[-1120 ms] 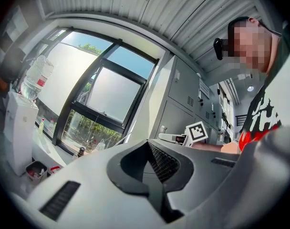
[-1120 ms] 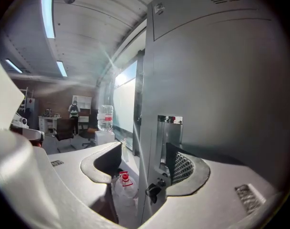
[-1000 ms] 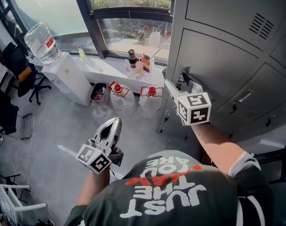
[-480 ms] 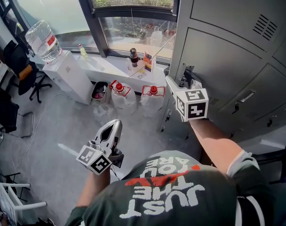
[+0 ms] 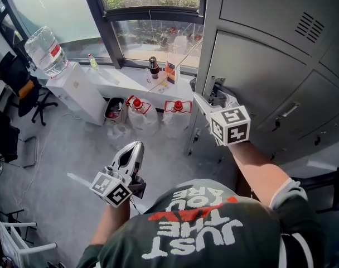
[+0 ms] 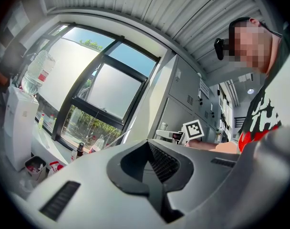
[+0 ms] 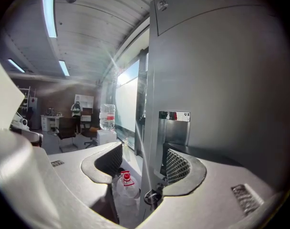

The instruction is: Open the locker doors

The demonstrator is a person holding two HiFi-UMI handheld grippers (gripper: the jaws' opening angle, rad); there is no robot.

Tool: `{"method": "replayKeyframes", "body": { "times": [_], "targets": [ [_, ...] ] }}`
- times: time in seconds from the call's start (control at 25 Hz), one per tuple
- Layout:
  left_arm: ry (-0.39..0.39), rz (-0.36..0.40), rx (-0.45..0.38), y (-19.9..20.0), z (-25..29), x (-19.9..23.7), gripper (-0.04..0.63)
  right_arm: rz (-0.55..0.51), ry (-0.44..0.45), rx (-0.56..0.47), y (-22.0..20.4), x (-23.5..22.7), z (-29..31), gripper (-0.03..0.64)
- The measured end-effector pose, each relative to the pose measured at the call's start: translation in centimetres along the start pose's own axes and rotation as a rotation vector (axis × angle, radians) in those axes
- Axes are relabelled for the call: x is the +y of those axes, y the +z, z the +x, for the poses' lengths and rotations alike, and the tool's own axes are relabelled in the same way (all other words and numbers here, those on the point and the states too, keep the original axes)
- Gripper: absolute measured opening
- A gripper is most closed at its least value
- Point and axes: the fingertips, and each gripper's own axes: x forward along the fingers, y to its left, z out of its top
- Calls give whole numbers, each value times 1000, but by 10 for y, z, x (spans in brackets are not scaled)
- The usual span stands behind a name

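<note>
Grey metal lockers (image 5: 270, 66) fill the right side of the head view. My right gripper (image 5: 209, 95) is at the left edge of a mid-height locker door (image 5: 253, 74), by its chrome handle plate (image 7: 175, 127). In the right gripper view the right gripper (image 7: 144, 168) is open, and the door's vertical edge (image 7: 146, 104) runs between the two jaws without either pad pressing on it. My left gripper (image 5: 132, 149) hangs low over the floor, well left of the lockers. Its jaws are shut with nothing in them, and the left gripper (image 6: 152, 175) points up towards the window.
Further locker doors with handles (image 5: 288, 109) lie to the right. Two water jugs (image 5: 137, 113) stand on the floor below the window sill (image 5: 130, 82), which carries bottles (image 5: 153, 67). A water dispenser (image 5: 74, 91) and an office chair (image 5: 24, 88) are at the left.
The right gripper has stayed at the door's left edge with only a slight shift. The left gripper has not moved.
</note>
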Motion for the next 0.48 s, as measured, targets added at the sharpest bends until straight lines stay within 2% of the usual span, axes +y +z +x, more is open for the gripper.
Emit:
{"method": "replayKeyframes", "body": {
  "times": [0.48],
  "targets": [
    [-68,-3,23,-10,19,-29,-3,27,121,-18,-5,23,-35,244]
  ]
}}
